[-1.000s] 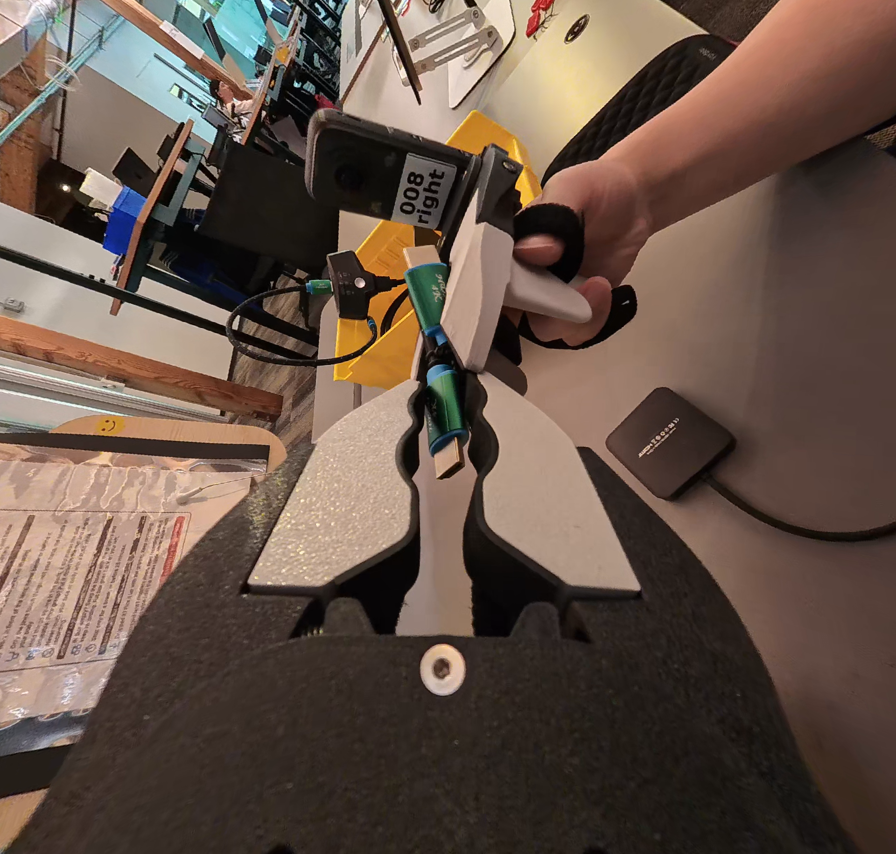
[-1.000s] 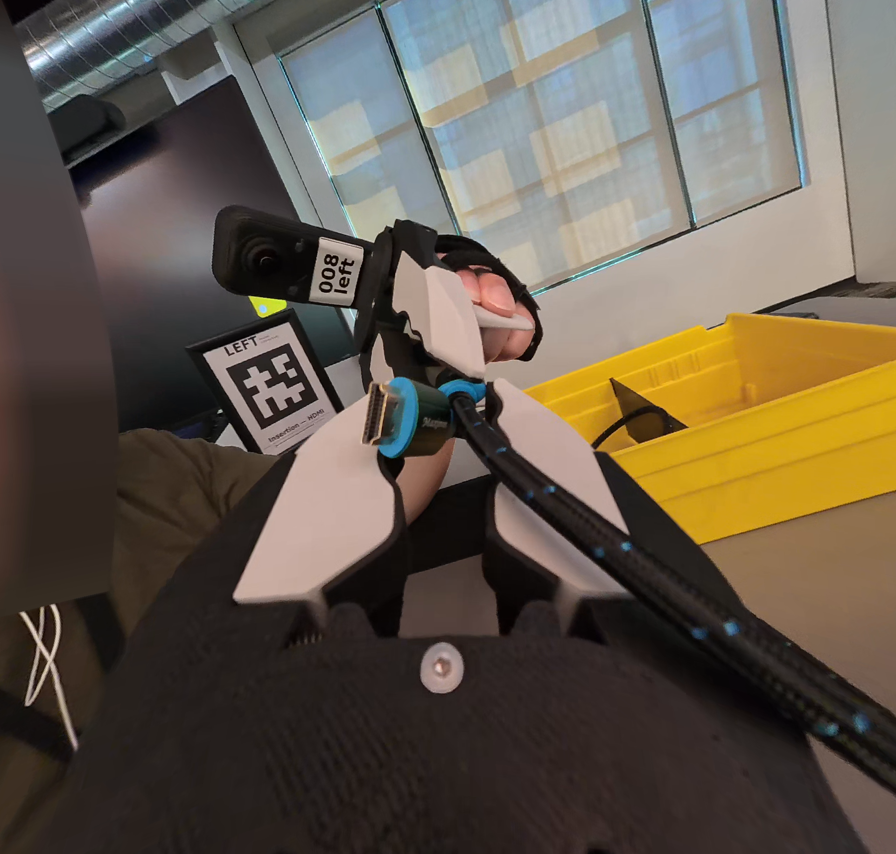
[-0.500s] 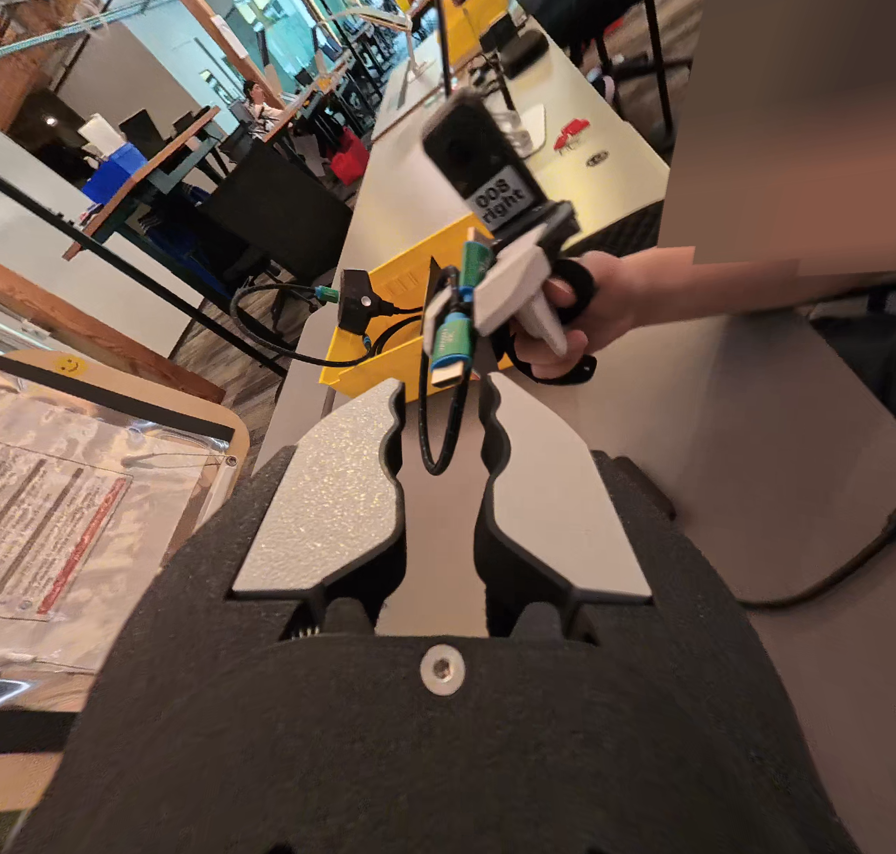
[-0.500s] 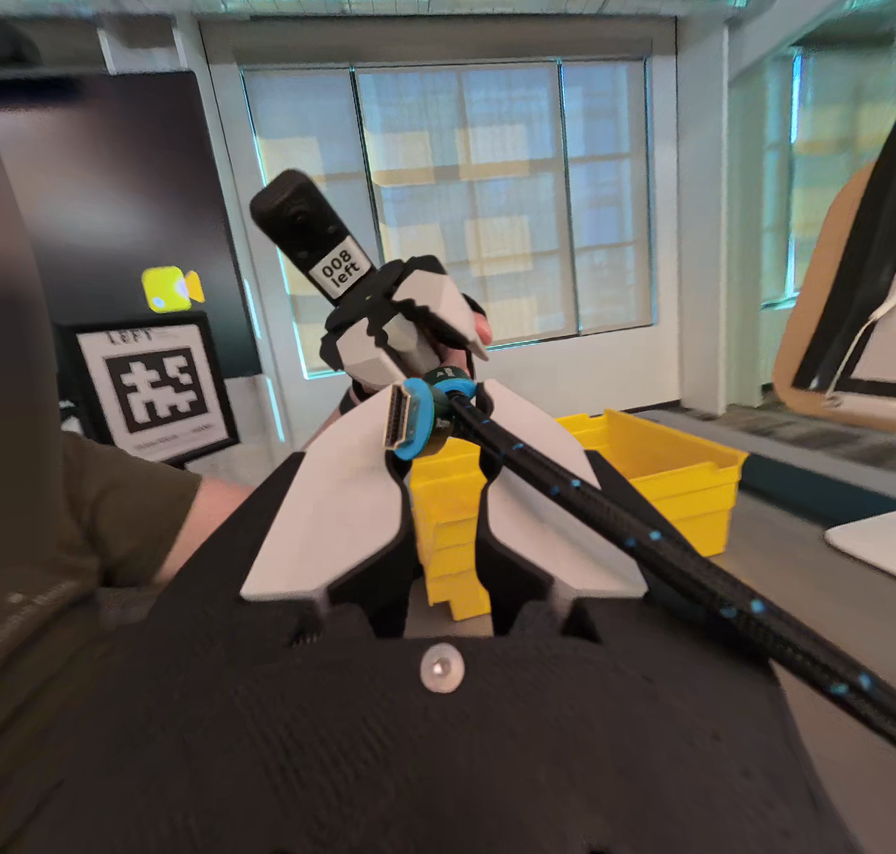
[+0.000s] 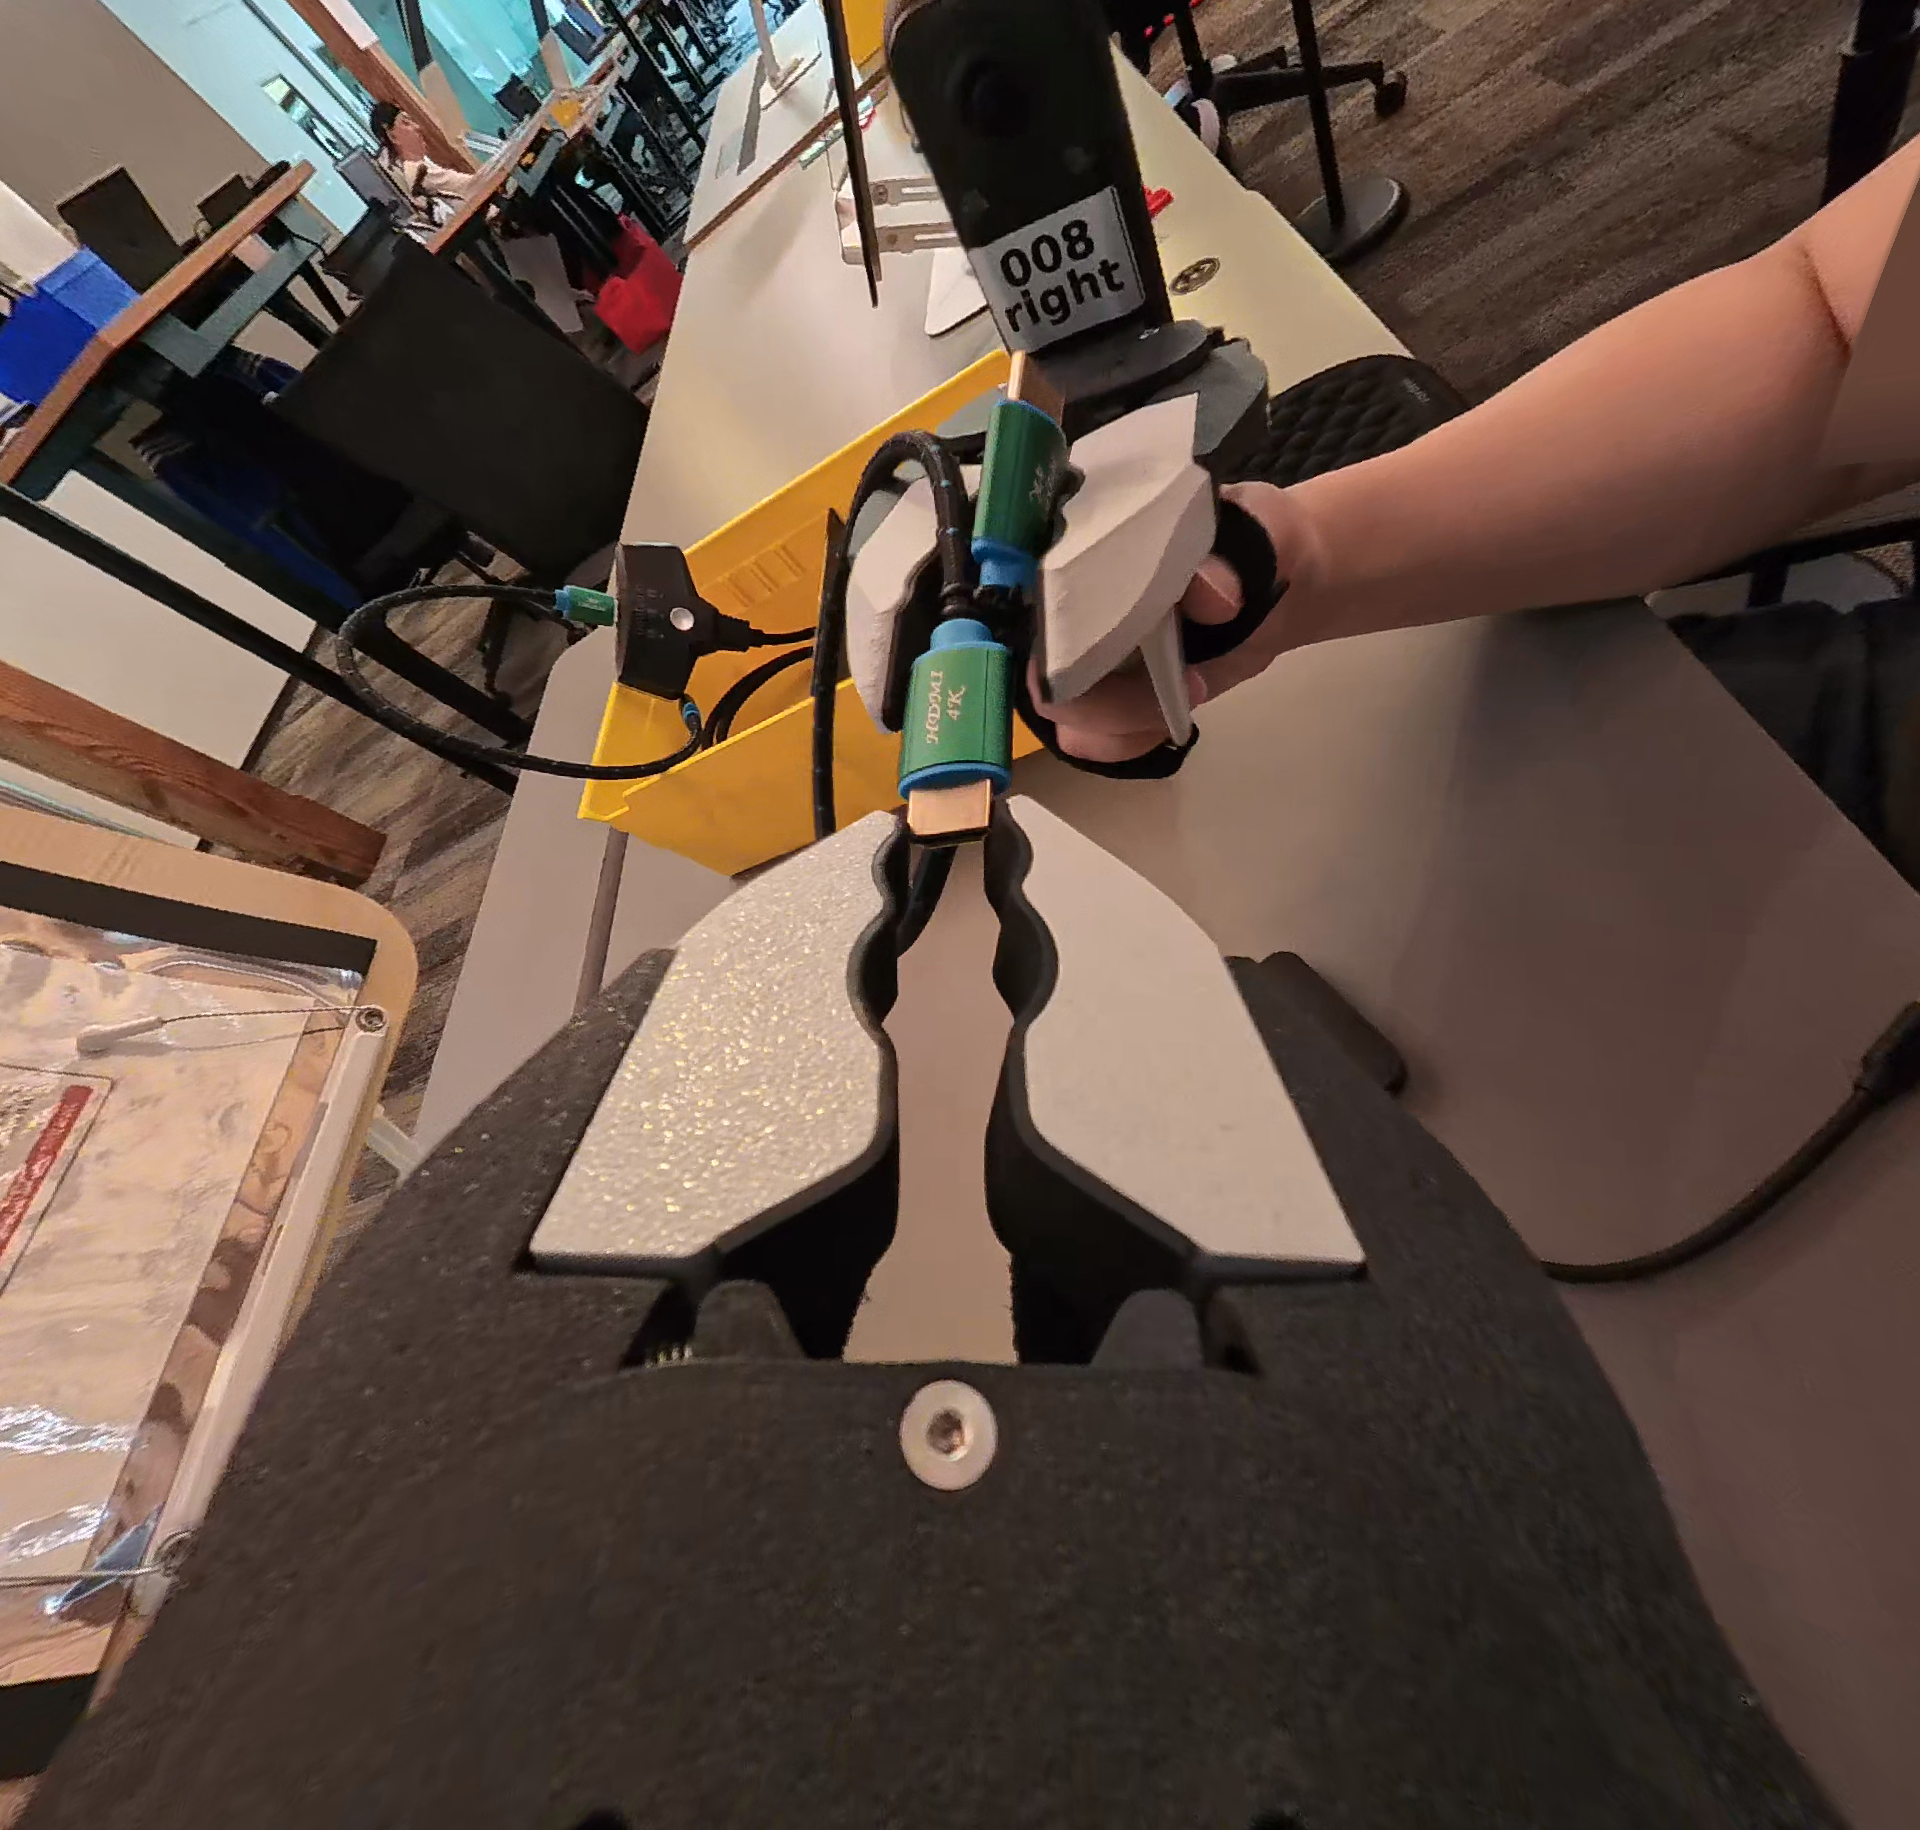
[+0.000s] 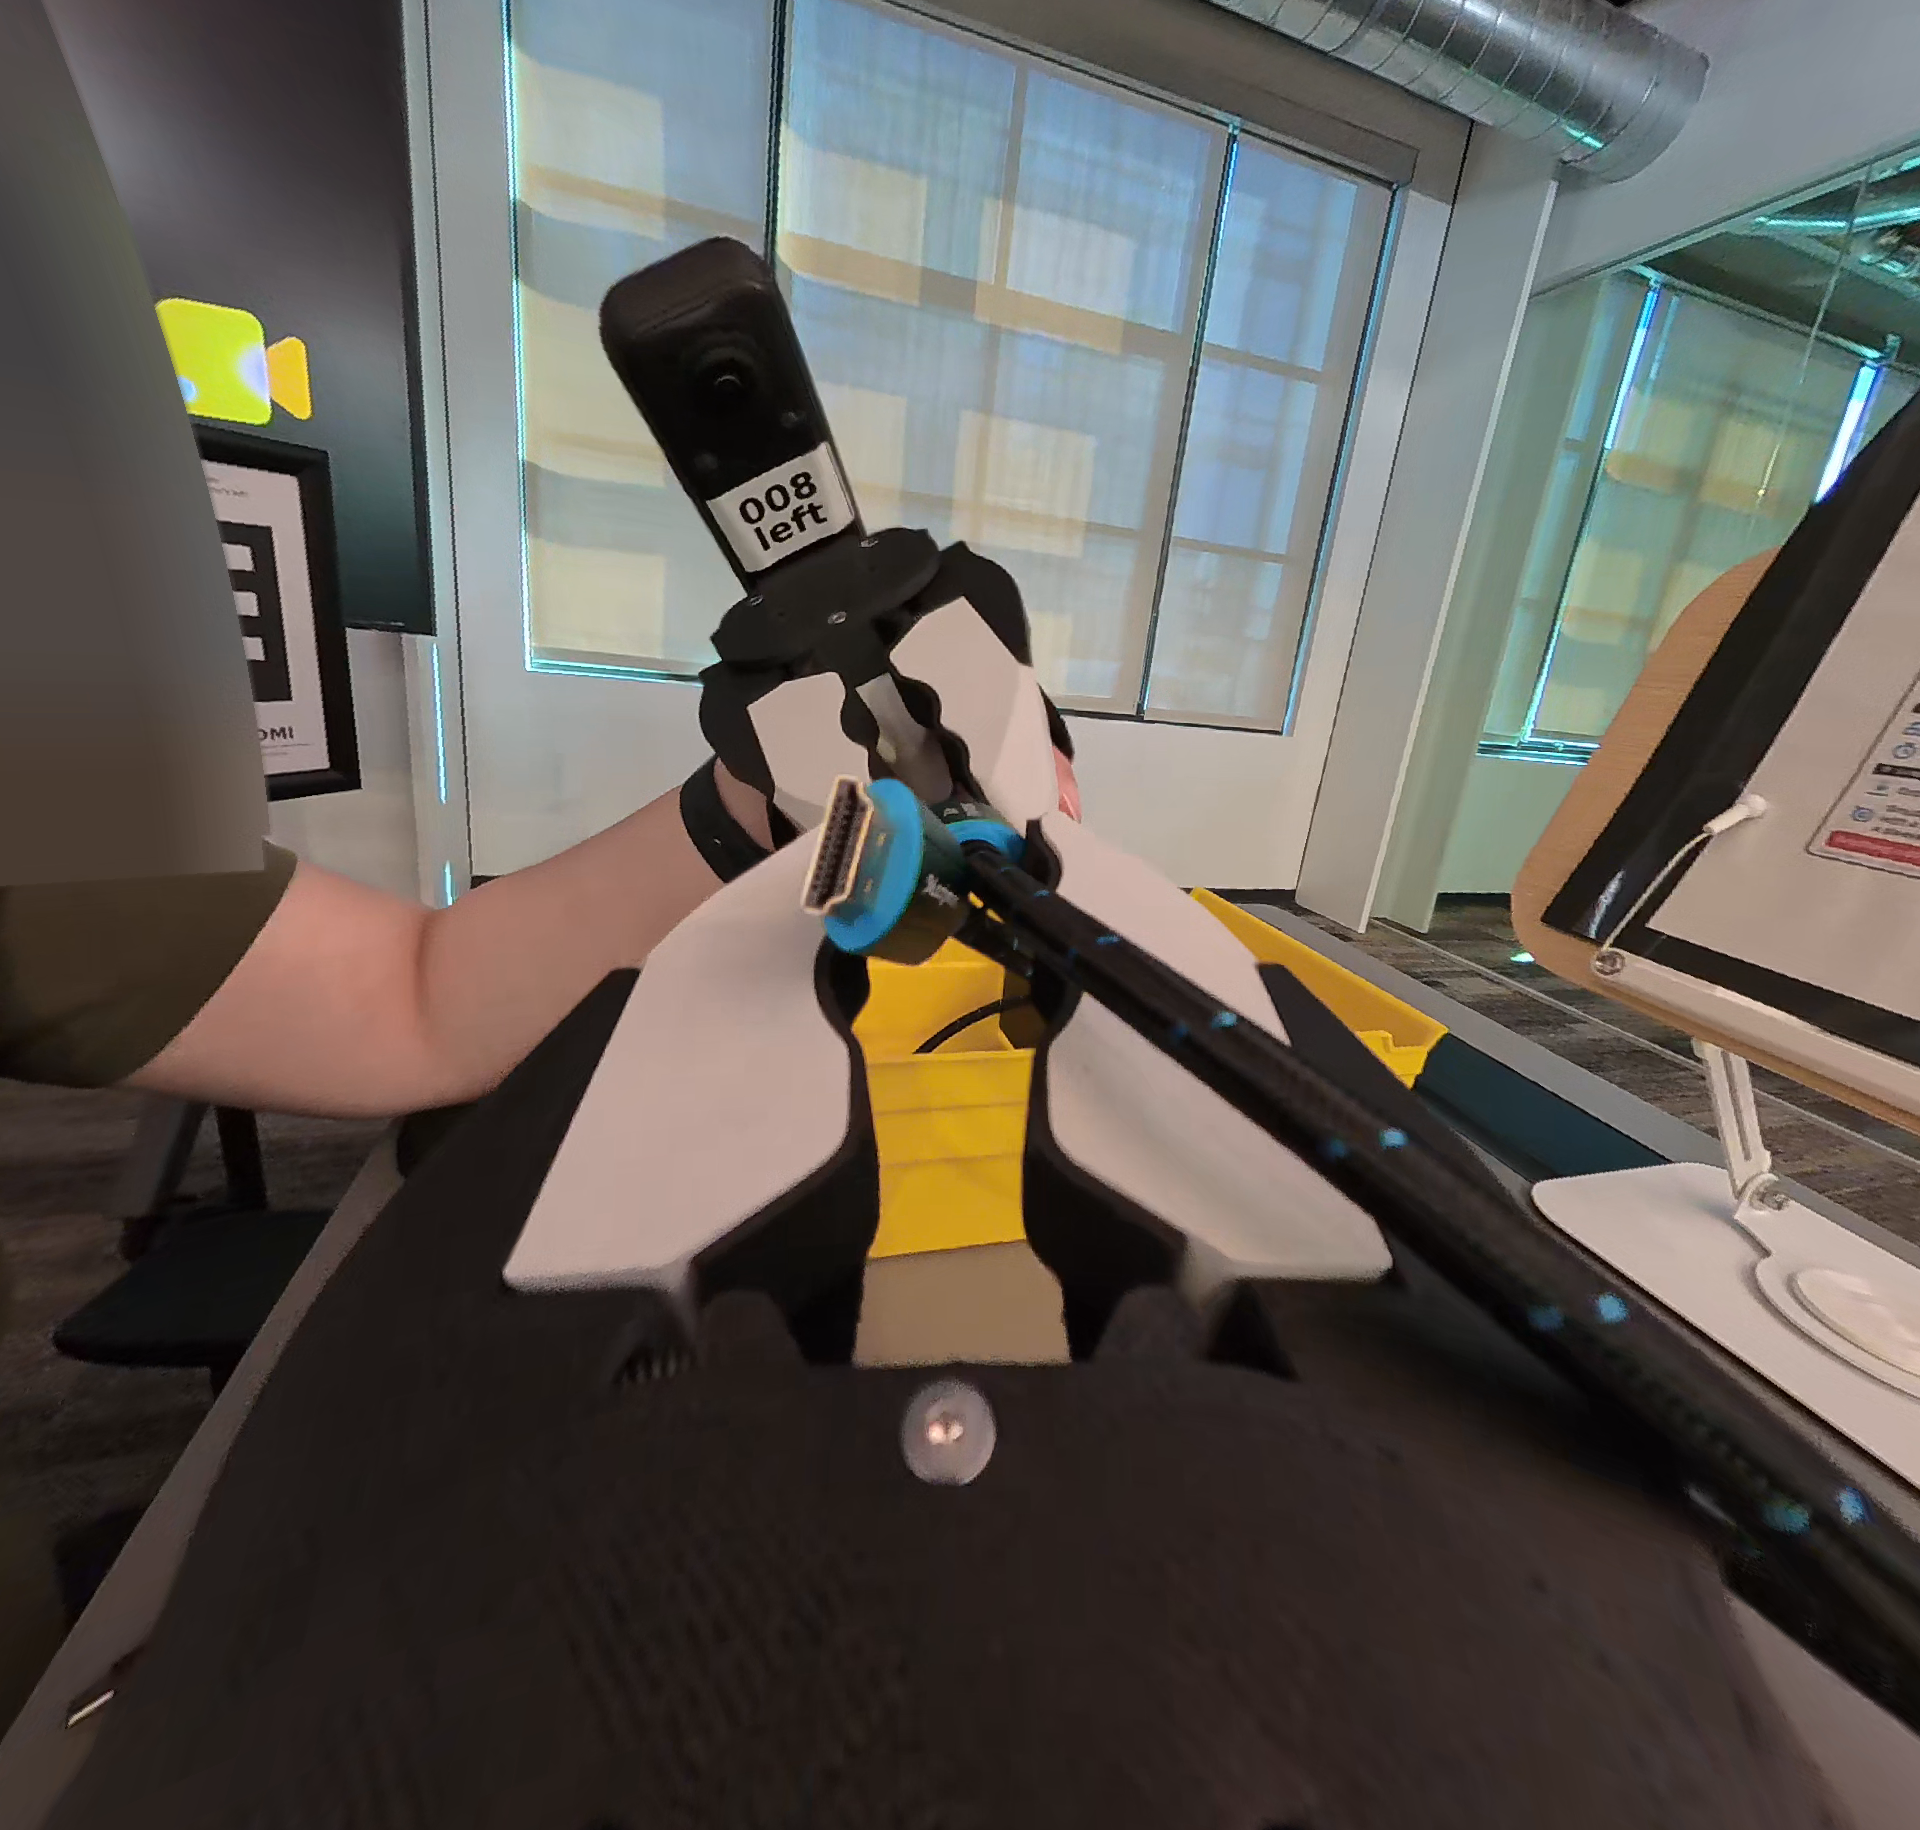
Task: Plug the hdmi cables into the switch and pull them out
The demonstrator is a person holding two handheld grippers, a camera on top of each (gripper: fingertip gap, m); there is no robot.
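HDMI plugs (image 5: 954, 712) in right claw (image 5: 966, 596)

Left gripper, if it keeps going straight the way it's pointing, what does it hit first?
Probably the lower green HDMI plug hanging from the right gripper, its gold tip just ahead of the left gripper. Depth is unclear, so it may pass slightly beside it.

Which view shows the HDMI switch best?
Left wrist view. The black HDMI switch hangs at the yellow bin's edge with a green plug seated in it. Right wrist view does not show the switch, only the bin.
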